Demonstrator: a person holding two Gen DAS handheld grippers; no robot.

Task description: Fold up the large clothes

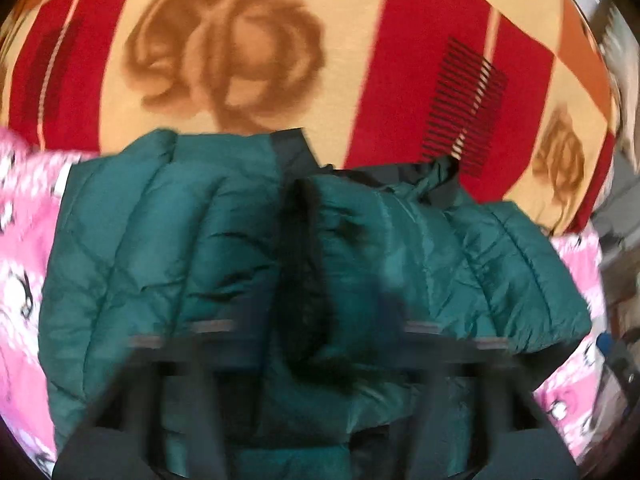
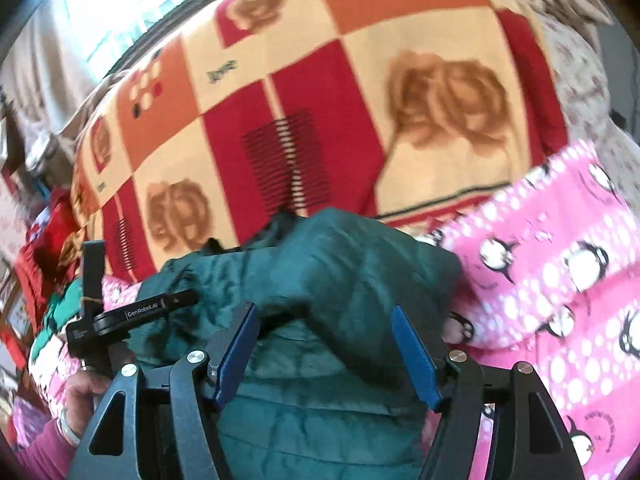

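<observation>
A dark green quilted puffer jacket (image 1: 168, 248) lies bunched on the bed, its black fur-trimmed hood (image 1: 304, 280) in the middle. It also shows in the right wrist view (image 2: 320, 280). My left gripper (image 1: 320, 332) hovers over the jacket, blurred, jaws wide apart and empty. My right gripper (image 2: 326, 320) is open with its blue pads (image 2: 416, 356) spread above a fold of the jacket, holding nothing. The left gripper's body (image 2: 132, 316) and the hand holding it appear at the left of the right wrist view.
A pink penguin-print blanket (image 2: 560, 280) lies under and right of the jacket. A red, orange and cream rose-pattern blanket (image 2: 320, 100) covers the bed beyond. Clutter and red and green fabric (image 2: 48, 260) sit at the left bed edge.
</observation>
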